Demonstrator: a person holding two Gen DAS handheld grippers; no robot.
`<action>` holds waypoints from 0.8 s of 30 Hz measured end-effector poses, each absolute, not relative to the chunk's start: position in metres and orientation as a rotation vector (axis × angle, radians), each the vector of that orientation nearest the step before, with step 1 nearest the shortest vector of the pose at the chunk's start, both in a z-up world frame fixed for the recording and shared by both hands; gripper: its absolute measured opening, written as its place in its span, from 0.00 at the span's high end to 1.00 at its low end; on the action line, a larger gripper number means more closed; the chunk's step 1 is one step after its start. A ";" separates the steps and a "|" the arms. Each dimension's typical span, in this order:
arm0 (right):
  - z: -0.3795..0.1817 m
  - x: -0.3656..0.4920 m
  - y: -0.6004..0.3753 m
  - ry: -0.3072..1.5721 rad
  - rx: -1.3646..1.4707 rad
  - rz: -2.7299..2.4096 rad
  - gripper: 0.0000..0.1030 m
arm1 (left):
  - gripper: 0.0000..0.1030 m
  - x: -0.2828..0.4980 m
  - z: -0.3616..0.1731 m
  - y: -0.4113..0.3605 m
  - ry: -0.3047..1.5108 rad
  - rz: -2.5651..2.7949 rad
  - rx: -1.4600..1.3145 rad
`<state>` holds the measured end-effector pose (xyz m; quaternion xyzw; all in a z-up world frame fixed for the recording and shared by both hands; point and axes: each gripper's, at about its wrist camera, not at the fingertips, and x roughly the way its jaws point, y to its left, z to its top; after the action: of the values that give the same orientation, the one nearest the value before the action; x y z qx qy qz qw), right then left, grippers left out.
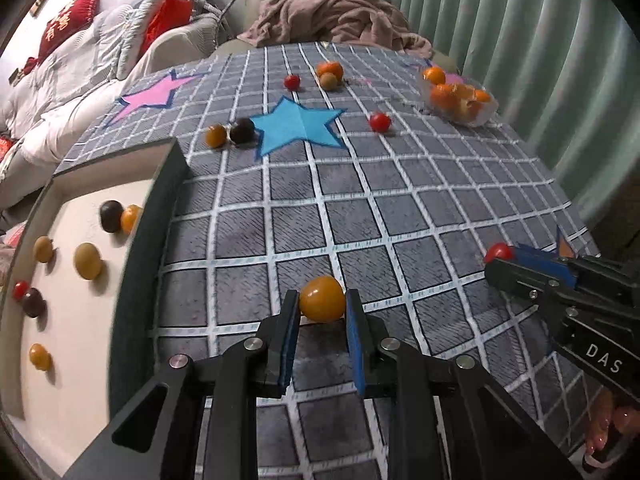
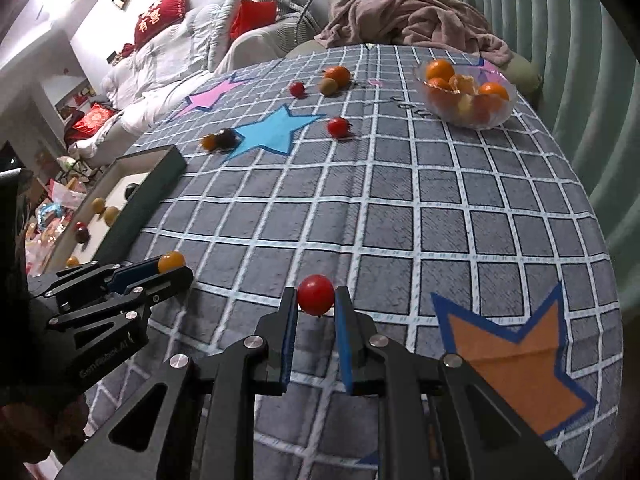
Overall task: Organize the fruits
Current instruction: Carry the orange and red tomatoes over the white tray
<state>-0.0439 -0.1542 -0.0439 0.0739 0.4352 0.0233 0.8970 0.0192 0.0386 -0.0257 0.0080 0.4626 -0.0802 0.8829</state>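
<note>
An orange cherry tomato [image 1: 322, 299] is clamped between the blue pads of the left gripper [image 1: 322, 312], above the grey checked tablecloth [image 1: 400, 208]. At the right edge, a red cherry tomato [image 1: 498, 253] is gripped by the right gripper [image 1: 505, 261]. On the left, a dark-walled tray [image 1: 160, 200] is seen with several small tomatoes on its white floor. Further away, more tomatoes are scattered around a blue star [image 1: 298, 125], and a clear bowl of oranges [image 1: 460, 100] is placed near the far right edge.
</note>
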 end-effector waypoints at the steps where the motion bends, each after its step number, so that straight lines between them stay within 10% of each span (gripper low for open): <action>1: -0.041 -0.045 -0.152 0.898 0.151 0.048 0.80 | 0.77 0.017 -0.022 0.041 0.954 -0.166 0.013; 24: 0.020 -0.015 -0.030 0.859 0.036 0.245 0.80 | 0.77 -0.025 0.032 0.159 0.888 0.022 -0.095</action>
<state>-0.0145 -0.0301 0.0197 0.0172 0.4156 0.1183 0.9017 -0.0253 0.1594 0.0315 -0.0458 0.4292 0.0108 0.9020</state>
